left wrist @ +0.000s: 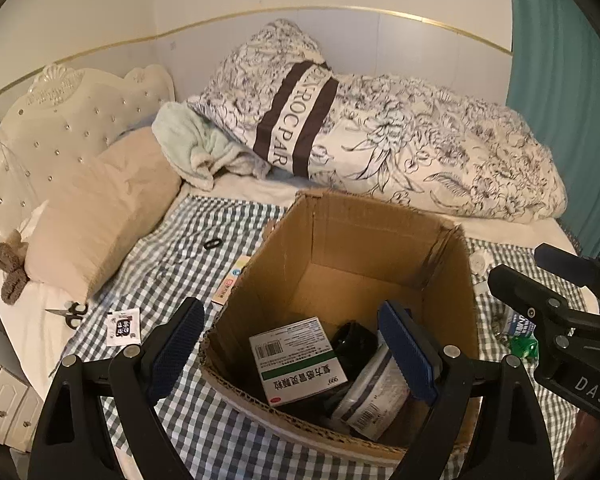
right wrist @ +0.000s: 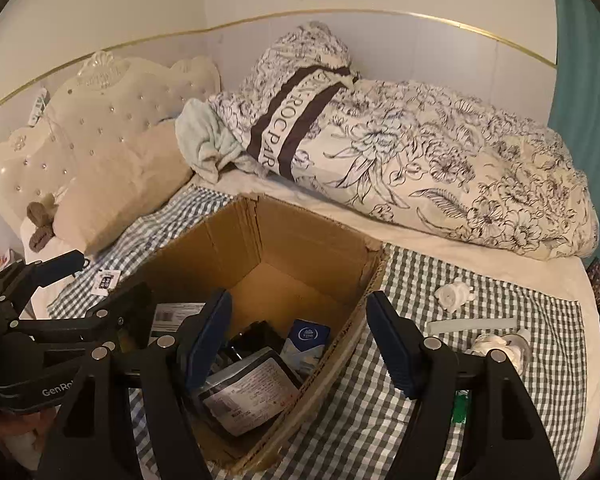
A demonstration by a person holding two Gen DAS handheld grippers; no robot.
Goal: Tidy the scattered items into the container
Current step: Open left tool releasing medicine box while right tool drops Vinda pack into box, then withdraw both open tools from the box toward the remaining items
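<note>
An open brown cardboard box is seen on a green-and-white checked bedcover. Both the left gripper and the right gripper are held above it with jaws spread and nothing between the pads. Inside the box lie a white-and-green medicine carton, a black jar and a small blue carton. Left of the box, black-handled scissors and a white sachet remain on the cover; to the right, crumpled white tissue is seen.
</note>
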